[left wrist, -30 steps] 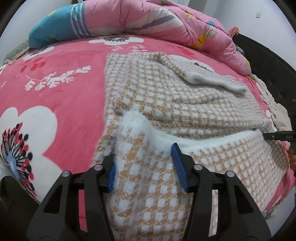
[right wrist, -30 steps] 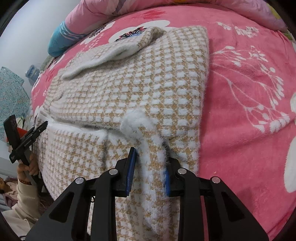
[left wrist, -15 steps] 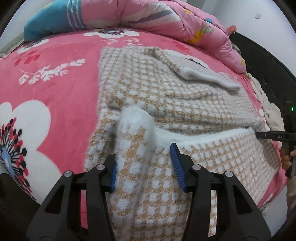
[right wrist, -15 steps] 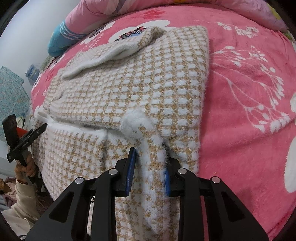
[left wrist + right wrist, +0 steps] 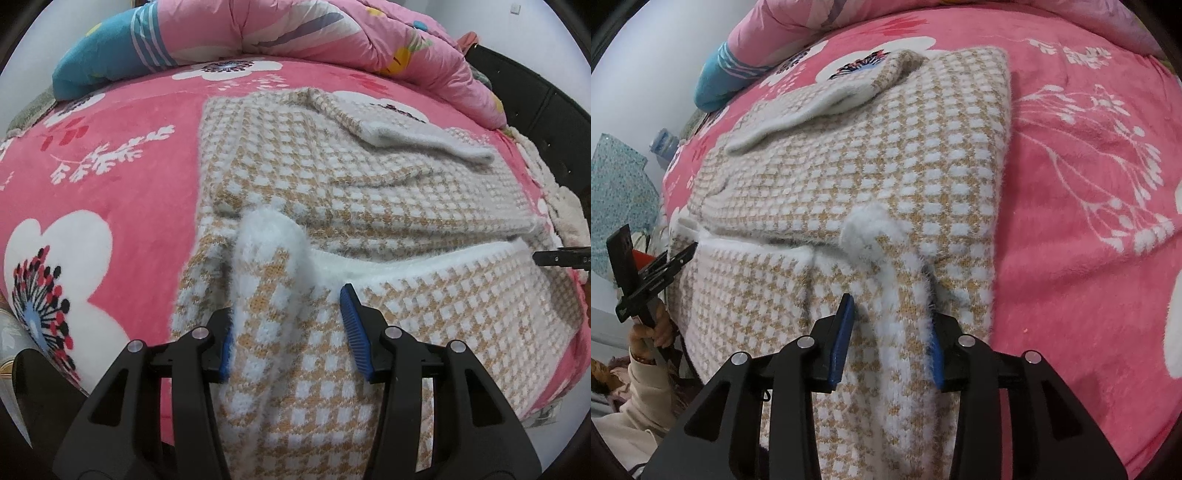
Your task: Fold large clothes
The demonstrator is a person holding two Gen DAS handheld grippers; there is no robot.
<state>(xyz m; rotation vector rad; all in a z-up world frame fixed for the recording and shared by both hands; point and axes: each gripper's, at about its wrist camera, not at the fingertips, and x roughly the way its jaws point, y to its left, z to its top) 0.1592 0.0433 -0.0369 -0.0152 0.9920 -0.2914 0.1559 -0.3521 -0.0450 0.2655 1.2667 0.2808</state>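
A tan-and-white checked fuzzy sweater [image 5: 369,192] lies on the pink flowered bed, its sleeves folded over the body and its lower part hanging over the near edge. A white hem band [image 5: 417,258] runs across it. My left gripper [image 5: 291,332] is open, its blue pads either side of a bunched fold of hem [image 5: 269,243]. In the right wrist view the sweater [image 5: 886,155] fills the middle, and my right gripper [image 5: 892,332] is open around another bunched fold of hem [image 5: 871,229]. Each gripper shows at the other view's edge.
A pink flowered blanket [image 5: 110,155] covers the bed. A heaped pink and blue quilt [image 5: 295,33] lies along the far side. A dark bed frame [image 5: 535,110] and a cream fuzzy cloth [image 5: 561,206] are at the right. A water bottle [image 5: 665,144] stands off the bed's left.
The left gripper has moved forward and gathered the hem fold up between its pads, with its jaws still apart. The right gripper has stayed in place around its fold.
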